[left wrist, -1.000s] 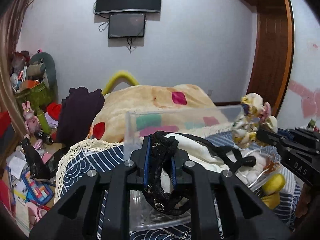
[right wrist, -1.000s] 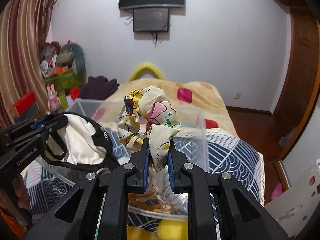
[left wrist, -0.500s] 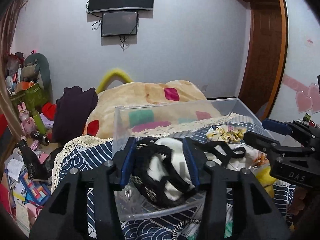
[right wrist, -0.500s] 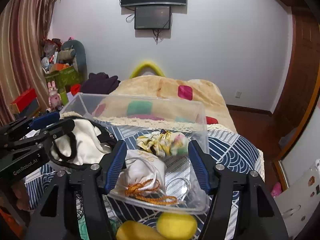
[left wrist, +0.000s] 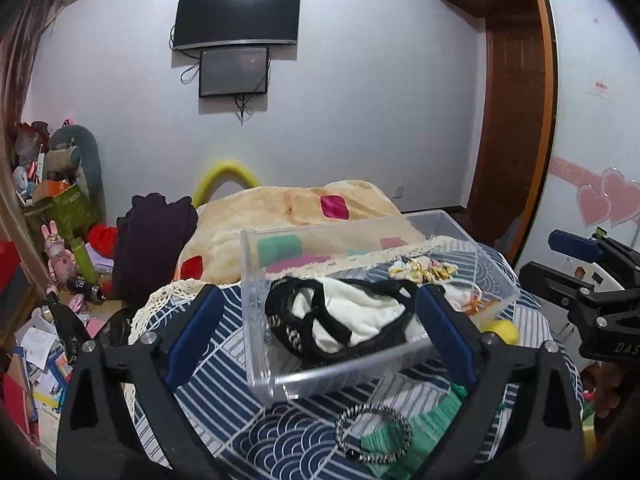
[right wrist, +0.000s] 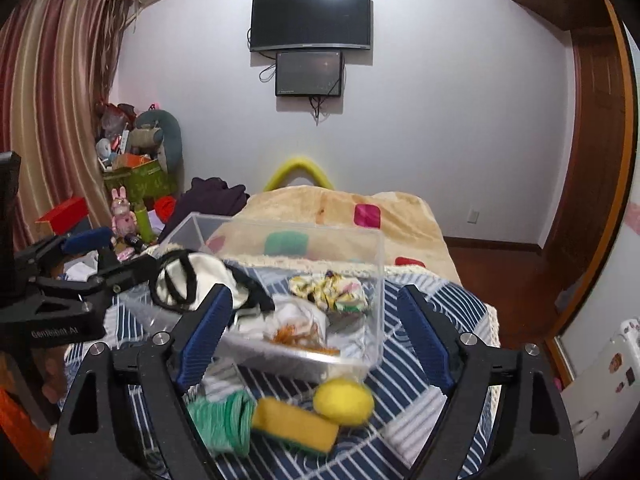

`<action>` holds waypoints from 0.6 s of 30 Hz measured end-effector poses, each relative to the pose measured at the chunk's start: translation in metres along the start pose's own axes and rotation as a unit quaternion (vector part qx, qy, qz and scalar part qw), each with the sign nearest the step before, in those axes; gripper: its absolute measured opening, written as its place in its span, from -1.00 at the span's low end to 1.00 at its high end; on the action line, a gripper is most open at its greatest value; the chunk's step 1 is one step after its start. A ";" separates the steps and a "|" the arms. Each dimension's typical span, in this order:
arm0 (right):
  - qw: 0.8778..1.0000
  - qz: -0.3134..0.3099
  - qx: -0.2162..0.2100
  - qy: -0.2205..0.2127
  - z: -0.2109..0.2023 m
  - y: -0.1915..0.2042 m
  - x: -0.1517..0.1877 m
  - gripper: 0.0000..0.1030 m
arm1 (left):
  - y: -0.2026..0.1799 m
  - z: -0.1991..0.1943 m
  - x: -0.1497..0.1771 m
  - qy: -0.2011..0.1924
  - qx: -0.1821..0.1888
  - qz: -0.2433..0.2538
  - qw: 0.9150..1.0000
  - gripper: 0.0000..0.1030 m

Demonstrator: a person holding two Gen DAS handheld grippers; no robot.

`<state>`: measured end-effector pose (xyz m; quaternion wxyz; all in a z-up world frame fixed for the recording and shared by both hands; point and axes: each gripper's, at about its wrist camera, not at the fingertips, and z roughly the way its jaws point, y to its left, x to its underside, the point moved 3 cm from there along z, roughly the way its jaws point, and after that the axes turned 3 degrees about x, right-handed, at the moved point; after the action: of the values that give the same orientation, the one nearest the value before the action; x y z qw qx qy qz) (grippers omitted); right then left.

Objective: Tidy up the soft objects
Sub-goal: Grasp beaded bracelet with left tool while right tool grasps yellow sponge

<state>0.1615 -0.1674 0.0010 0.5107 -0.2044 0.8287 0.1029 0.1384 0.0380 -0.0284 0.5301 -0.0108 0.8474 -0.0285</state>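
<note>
Both grippers released since a second ago: left gripper (left wrist: 320, 332) and right gripper (right wrist: 316, 336) gape wide, empty. Black-and-white lace-trimmed garment (left wrist: 340, 316) and floral fabric scrunchie (right wrist: 328, 290) now lie inside clear plastic box (left wrist: 256, 312). Yellow felt ball (right wrist: 344, 400), yellow sponge (right wrist: 294, 426) remain outside.
</note>
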 end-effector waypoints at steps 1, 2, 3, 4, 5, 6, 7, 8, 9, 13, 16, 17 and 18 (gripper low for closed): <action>1.000 -0.001 0.001 0.001 -0.002 0.000 0.003 0.60 | 0.000 -0.002 0.002 0.001 0.001 0.001 1.000 0.92; 1.000 -0.001 0.004 0.004 -0.002 0.001 0.005 0.61 | -0.001 -0.004 0.007 0.004 0.003 0.002 1.000 0.92; 1.000 0.001 0.007 0.007 -0.003 0.001 0.010 0.61 | -0.001 -0.005 0.011 0.007 0.005 0.002 1.000 0.93; 1.000 0.002 0.008 0.013 -0.002 0.002 0.014 0.61 | -0.002 -0.004 0.017 0.015 0.009 0.001 1.000 0.93; 1.000 0.004 0.008 0.019 -0.001 0.002 0.019 0.61 | -0.002 -0.003 0.022 0.022 0.012 -0.001 1.000 0.93; 1.000 0.006 0.010 0.026 0.001 0.002 0.024 0.61 | -0.002 -0.001 0.029 0.031 0.016 -0.002 0.999 0.93; 0.999 0.006 0.013 0.033 0.002 0.002 0.030 0.61 | -0.004 0.002 0.036 0.039 0.018 -0.002 0.999 0.93; 0.999 0.007 0.015 0.039 0.003 0.002 0.034 0.61 | -0.005 0.006 0.045 0.050 0.018 0.000 0.999 0.93; 0.999 0.009 0.016 0.045 0.006 0.001 0.039 0.61 | -0.005 0.008 0.049 0.056 0.015 0.000 0.998 0.93; 0.997 0.022 0.008 0.073 0.016 0.001 0.054 0.61 | -0.003 0.021 0.072 0.085 0.014 -0.003 0.996 0.74; 0.996 0.025 0.009 0.086 0.020 0.000 0.061 0.61 | -0.001 0.031 0.081 0.106 0.019 -0.013 0.994 0.56; 0.996 0.027 0.006 0.090 0.020 -0.001 0.065 0.61 | 0.000 0.032 0.084 0.109 0.020 -0.016 0.994 0.55; 0.995 0.031 0.000 0.097 0.022 -0.001 0.068 0.61 | 0.000 0.034 0.085 0.112 0.022 -0.017 0.993 0.49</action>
<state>0.1524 -0.1757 -0.0694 0.4246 -0.1878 0.8802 0.0987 0.1322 0.0328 -0.1197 0.4319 -0.0104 0.9001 -0.0572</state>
